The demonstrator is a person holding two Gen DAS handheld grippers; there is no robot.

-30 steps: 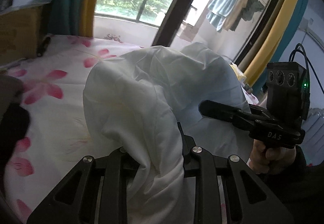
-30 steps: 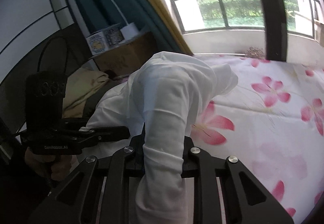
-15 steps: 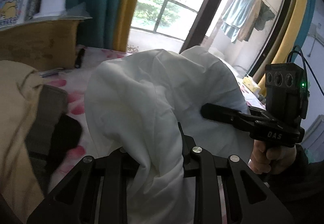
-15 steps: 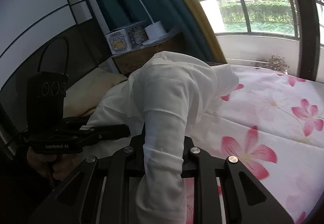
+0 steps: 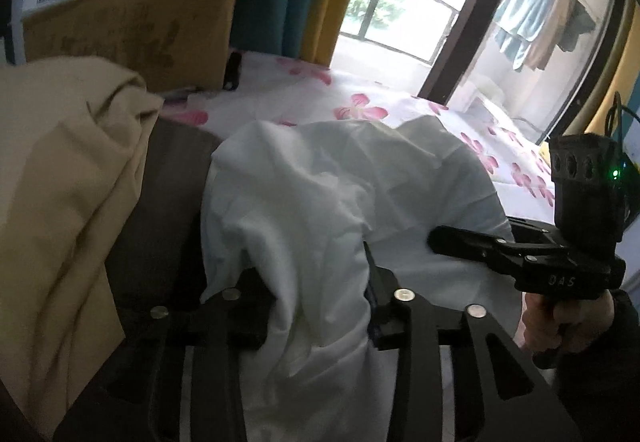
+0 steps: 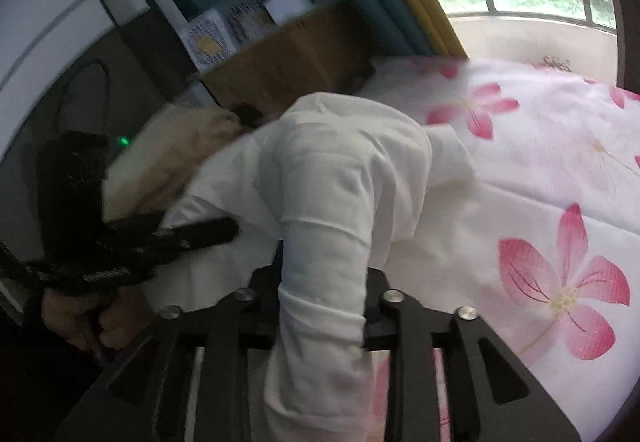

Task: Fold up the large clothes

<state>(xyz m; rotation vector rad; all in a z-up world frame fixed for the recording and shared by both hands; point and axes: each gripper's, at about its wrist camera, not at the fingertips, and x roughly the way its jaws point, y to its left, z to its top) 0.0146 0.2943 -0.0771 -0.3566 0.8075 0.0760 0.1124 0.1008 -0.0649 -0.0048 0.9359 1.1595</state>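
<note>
A white garment point(image 5: 320, 202) hangs bunched over the flowered bed sheet point(image 5: 360, 98). My left gripper point(image 5: 316, 306) has a thick fold of it between its jaws, which are opening; the cloth still fills the gap. In the right wrist view the same white garment point(image 6: 352, 170) arches up out of my right gripper point(image 6: 322, 306), whose jaws are opening too, with a rolled fold between them. Each gripper shows in the other's view: the right gripper point(image 5: 472, 242) at the garment's right edge, the left gripper point(image 6: 200, 234) at its left edge.
A beige cloth pile point(image 5: 60, 162) and a dark brown cloth point(image 5: 168, 202) lie close on the left. Behind them stands a cardboard box point(image 5: 140, 30) with a small printed box on top. The pink-flowered sheet point(image 6: 560, 162) spreads out to the right, toward the window.
Both grippers have carried the white garment sideways toward the beige pile and the cardboard box, and a little lower. The beige pile now fills the left of the left wrist view.
</note>
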